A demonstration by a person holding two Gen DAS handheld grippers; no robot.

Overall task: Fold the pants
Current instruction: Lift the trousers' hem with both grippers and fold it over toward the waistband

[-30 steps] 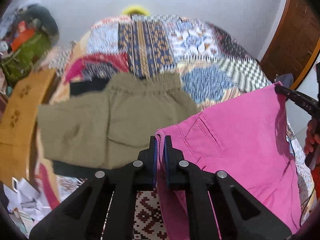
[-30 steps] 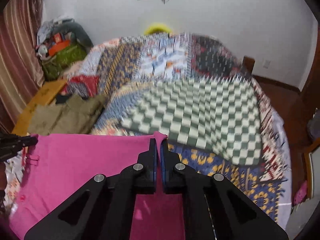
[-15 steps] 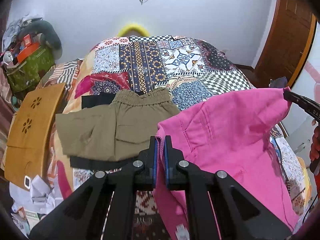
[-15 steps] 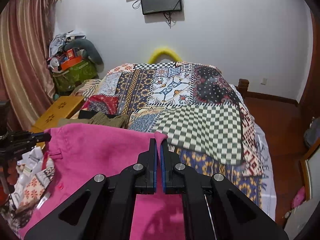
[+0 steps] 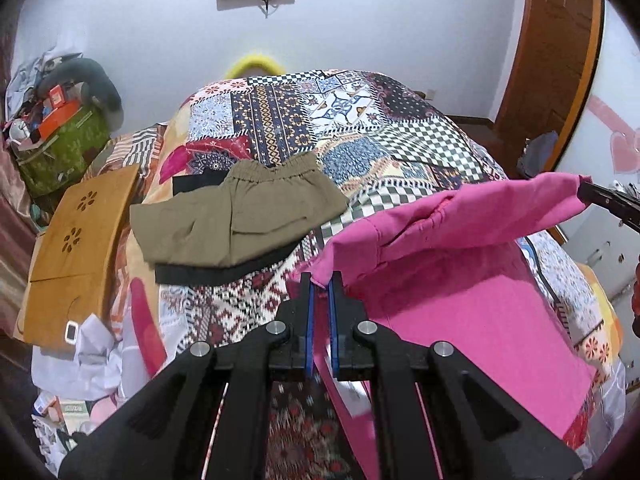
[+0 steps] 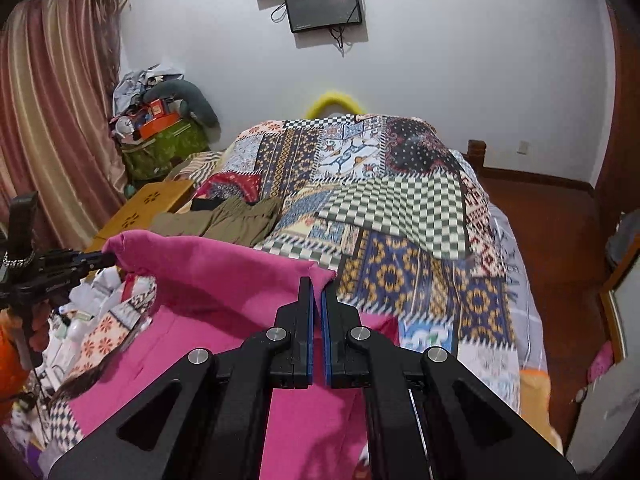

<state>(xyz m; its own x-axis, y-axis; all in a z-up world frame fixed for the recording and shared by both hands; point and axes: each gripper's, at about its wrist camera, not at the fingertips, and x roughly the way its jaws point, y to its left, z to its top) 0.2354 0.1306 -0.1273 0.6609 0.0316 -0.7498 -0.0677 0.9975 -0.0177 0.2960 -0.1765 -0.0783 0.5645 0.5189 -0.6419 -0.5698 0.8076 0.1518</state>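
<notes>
The pink pants [image 5: 460, 300] hang in the air over the near end of the bed, stretched between my two grippers. My left gripper [image 5: 321, 284] is shut on one top corner of the pants. My right gripper [image 6: 316, 284] is shut on the other corner of the pink pants [image 6: 240, 288]. The right gripper's tip [image 5: 600, 198] shows at the right edge of the left wrist view. The left gripper [image 6: 92, 258] shows at the left of the right wrist view. The cloth sags between the two grips and its lower part drapes below.
Folded olive-green shorts [image 5: 244, 220] lie on a dark garment [image 5: 224, 270] on the patchwork bedspread [image 5: 360, 128]. A wooden lap table [image 5: 76, 256] leans at the bed's left side. Clutter and bags [image 6: 160, 136] stand by the curtain. A wooden door [image 5: 552, 60] is at right.
Both grippers have risen and tilted up, lifting the pink pants. The top edge now sags and folds over between the grips, and more of the wall shows.
</notes>
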